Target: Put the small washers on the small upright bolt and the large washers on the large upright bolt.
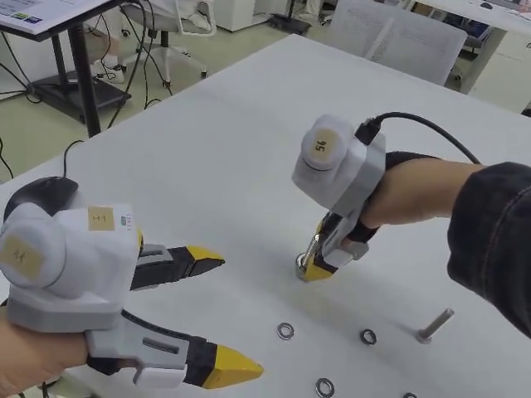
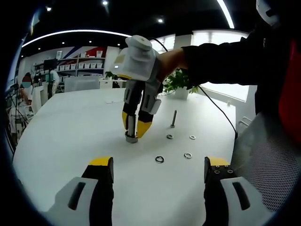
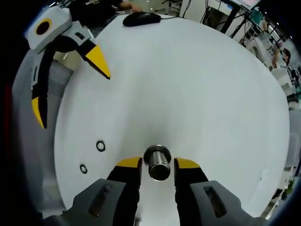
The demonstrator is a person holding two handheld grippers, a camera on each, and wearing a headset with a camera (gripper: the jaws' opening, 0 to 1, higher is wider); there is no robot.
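Observation:
The large upright bolt (image 3: 157, 162) stands on the white table (image 1: 232, 149), seen from above with my right gripper (image 3: 158, 165) pointing down and its jaws closed against its sides. In the head view the right gripper (image 1: 315, 267) has its tips at the bolt's base (image 1: 302, 264). The left gripper view has the large bolt (image 2: 131, 133) left of the small upright bolt (image 2: 174, 118). Several washers (image 1: 285, 332) (image 1: 367, 337) (image 1: 324, 387) lie flat nearby. The small bolt (image 1: 436, 325) stands to the right. My left gripper (image 1: 220, 311) hovers open and empty at lower left.
A black mouse (image 1: 41, 195) with its cable lies near the table's left edge. Off the table stand a dark desk leg (image 1: 83, 75) and an office chair (image 1: 166, 33). Two washers (image 3: 100, 145) (image 3: 83, 168) lie between the grippers.

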